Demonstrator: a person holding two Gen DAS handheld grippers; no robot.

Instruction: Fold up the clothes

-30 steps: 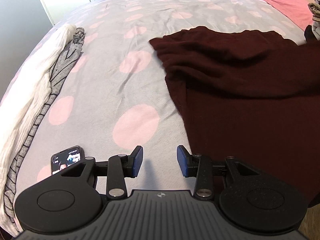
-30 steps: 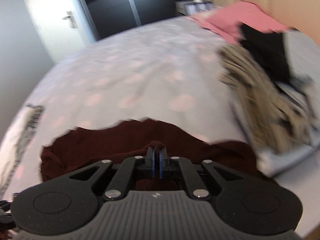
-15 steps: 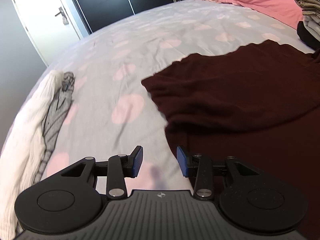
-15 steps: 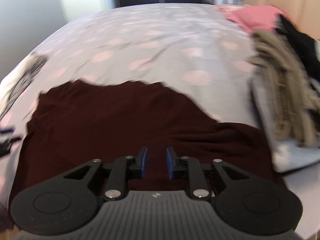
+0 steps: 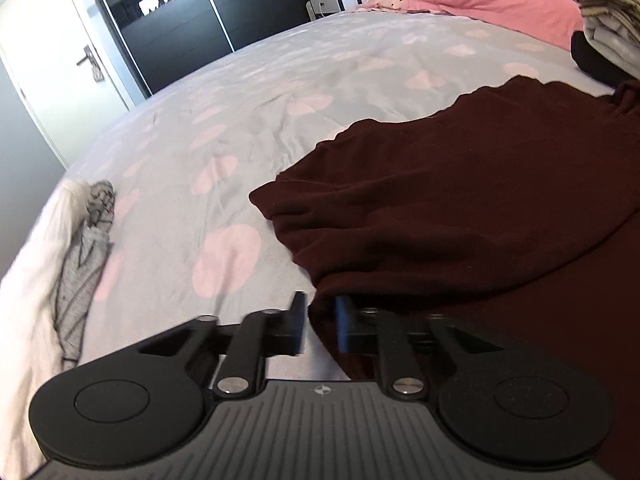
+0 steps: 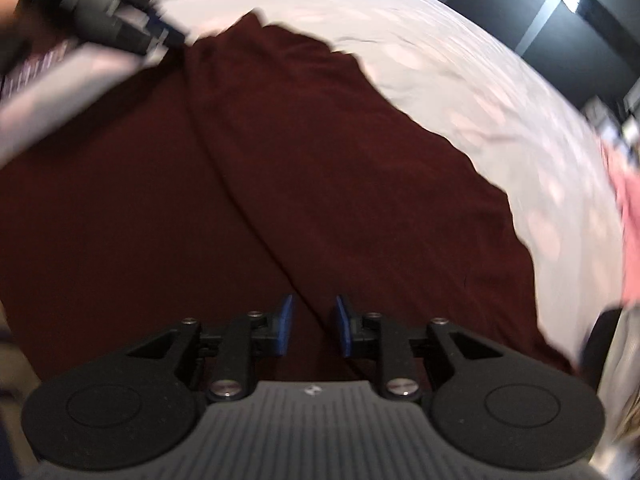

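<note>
A dark maroon garment [image 5: 472, 200] lies spread on the bed, one layer folded over another. My left gripper [image 5: 320, 326] is at its left edge, jaws narrowed with the cloth's edge between them. In the right wrist view the garment [image 6: 300, 168] fills the middle. My right gripper [image 6: 313, 330] hovers over it, open and empty, above a fold line. The left gripper [image 6: 120, 28] shows blurred at the top left of that view.
The bed has a grey cover with pink spots [image 5: 248, 128]. White and grey striped clothes [image 5: 72, 256] lie along the left edge. A pink pillow [image 5: 500, 0] and a stack of clothes [image 5: 604, 12] sit at the far right. Dark wardrobe doors [image 5: 180, 28] stand behind.
My left gripper moved right to the garment's edge and narrowed its jaws around it. My right gripper let go of the cloth, opened, and swung over the garment.
</note>
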